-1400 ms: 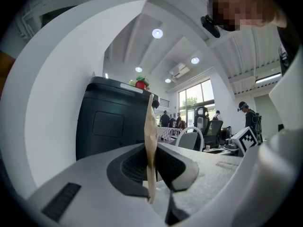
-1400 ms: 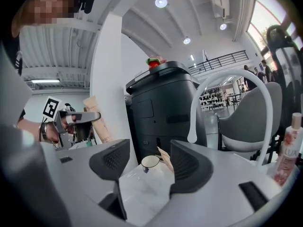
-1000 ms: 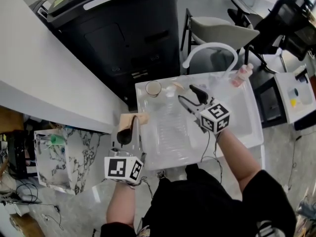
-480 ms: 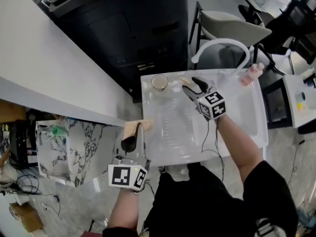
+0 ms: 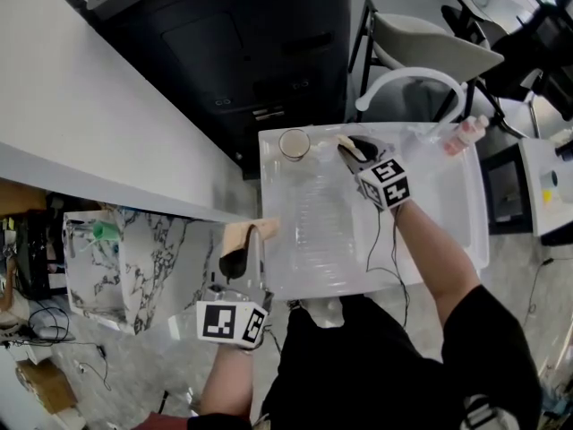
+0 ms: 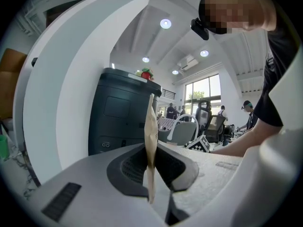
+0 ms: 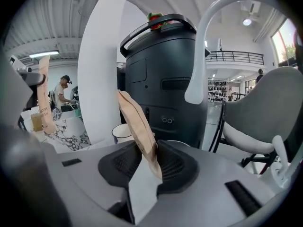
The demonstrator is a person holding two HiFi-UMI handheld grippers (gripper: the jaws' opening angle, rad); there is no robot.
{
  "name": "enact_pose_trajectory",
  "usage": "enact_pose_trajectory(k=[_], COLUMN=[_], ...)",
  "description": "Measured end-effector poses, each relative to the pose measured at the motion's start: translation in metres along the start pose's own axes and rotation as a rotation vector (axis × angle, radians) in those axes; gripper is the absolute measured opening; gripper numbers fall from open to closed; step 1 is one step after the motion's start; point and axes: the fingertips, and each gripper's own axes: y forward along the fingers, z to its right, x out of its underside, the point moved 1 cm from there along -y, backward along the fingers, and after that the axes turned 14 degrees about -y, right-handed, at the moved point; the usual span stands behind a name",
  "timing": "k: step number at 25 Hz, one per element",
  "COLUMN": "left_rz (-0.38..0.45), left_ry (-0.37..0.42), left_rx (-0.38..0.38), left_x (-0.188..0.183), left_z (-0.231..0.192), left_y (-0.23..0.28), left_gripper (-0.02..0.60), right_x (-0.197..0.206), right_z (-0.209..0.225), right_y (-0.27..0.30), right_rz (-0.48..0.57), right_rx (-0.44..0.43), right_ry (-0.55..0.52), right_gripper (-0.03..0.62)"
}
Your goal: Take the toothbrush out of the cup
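While the left gripper [image 5: 243, 245] clamps 1 tan packet [image 6: 150, 126] just left of the tray [image 5: 448, 213], the right gripper [image 7: 144, 162], whose jaws have just been closing, pinches the toothbrush packet [image 7: 137, 126] right of the cup [image 5: 294, 143].

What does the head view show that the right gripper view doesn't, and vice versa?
Head view only: the marker cube and the forearm behind the jaws, plus the white tray's full outline.
Right gripper view only: the right gripper up close, its jaws having just been closing and now pressed on a tan paper packet; a person in the background.
Both: the cup, the white faucet and the black cabinet.
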Motion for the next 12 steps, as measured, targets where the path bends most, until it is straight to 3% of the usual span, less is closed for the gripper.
enact_pose_trajectory(k=[7, 12], left_rz=[-0.004, -0.013], left_ry=[-0.002, -0.002], left_rx=[0.002, 0.013], left_x=[0.0, 0.002], left_z=[-0.004, -0.003], left_y=[0.0, 0.0], left_gripper=[0.034, 0.034], right_x=[-0.004, -0.014], right_z=[0.008, 0.012], right_y=[-0.003, -0.012], right_rz=[0.005, 0.035], right_rx=[0.047, 0.078], right_ry=[-0.026, -0.036], right_gripper=[0.04, 0.031])
